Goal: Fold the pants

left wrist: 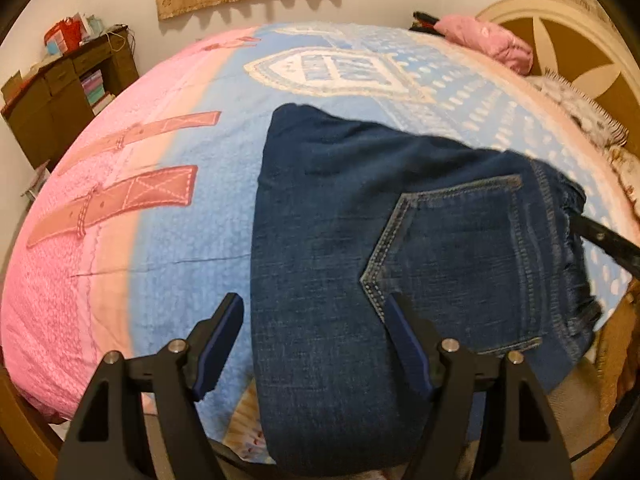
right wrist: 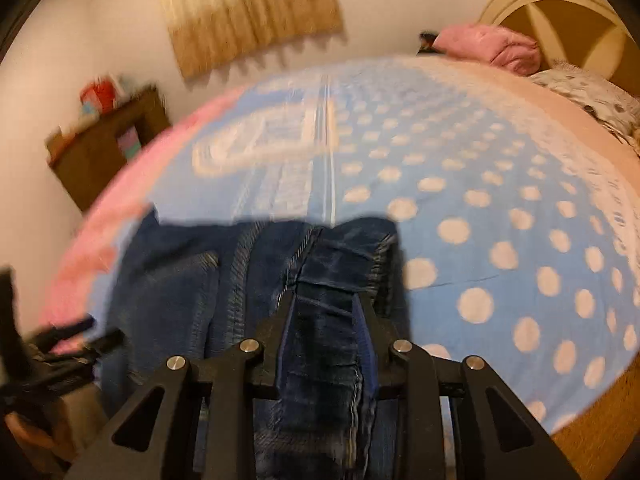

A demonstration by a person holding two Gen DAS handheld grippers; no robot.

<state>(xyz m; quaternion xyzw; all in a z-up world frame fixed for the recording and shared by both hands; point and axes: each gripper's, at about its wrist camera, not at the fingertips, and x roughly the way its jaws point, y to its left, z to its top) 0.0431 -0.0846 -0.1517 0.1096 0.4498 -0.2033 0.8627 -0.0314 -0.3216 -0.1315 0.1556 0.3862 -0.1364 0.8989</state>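
Observation:
Dark blue jeans (left wrist: 340, 220) lie partly folded on the bed, back pocket (left wrist: 452, 248) facing up, with one end hanging over the near edge. My left gripper (left wrist: 315, 298) is open and straddles the jeans' left edge: one finger is over the bedspread, the other over the denim. In the right wrist view my right gripper (right wrist: 324, 297) is shut on a bunched waistband part of the jeans (right wrist: 328, 264). A black finger of the right gripper (left wrist: 608, 236) reaches the jeans from the right. The left gripper (right wrist: 60, 344) is a blur at the left.
The bedspread (left wrist: 160, 240) is pink and blue, with white dots (right wrist: 500, 220) on the right. A pink pillow (left wrist: 492, 40) and the headboard (left wrist: 580, 52) are at the far right. A brown cabinet (left wrist: 60, 96) stands by the wall on the left.

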